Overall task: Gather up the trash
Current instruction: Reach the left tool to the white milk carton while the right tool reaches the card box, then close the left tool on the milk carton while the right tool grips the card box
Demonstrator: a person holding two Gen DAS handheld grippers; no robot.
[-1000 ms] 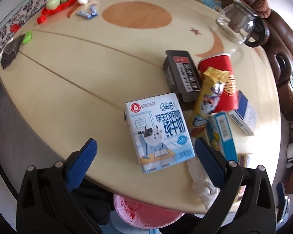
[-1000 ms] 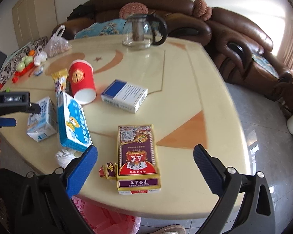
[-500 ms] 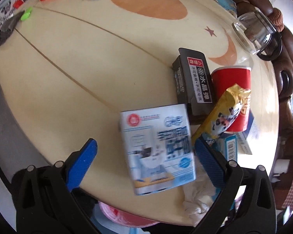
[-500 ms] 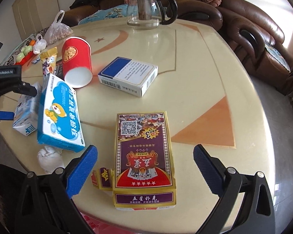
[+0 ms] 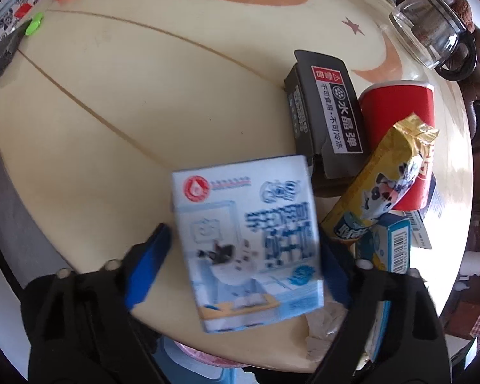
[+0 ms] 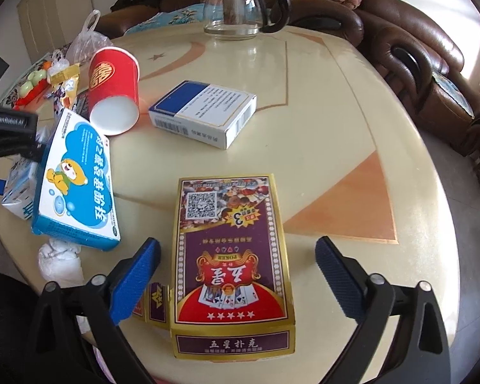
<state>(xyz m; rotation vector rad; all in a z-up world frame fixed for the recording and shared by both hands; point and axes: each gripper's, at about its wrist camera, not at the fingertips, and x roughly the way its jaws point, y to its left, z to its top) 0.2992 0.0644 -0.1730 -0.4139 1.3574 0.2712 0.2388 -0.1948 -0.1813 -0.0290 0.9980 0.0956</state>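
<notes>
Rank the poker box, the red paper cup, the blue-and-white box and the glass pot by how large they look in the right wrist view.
1. poker box, though it lies nearest the camera.
2. blue-and-white box.
3. glass pot and red paper cup: these two look about alike, and the pot stands farthest away, so no ranking.

Surface: cream round table (image 6: 352, 102) (orange inlays) | On it: glass coffee pot (image 6: 240, 6), tipped red paper cup (image 6: 113, 91), blue-white box (image 6: 204, 112), purple poker card box (image 6: 232, 256), crumpled tissue (image 6: 59, 259)
</notes>
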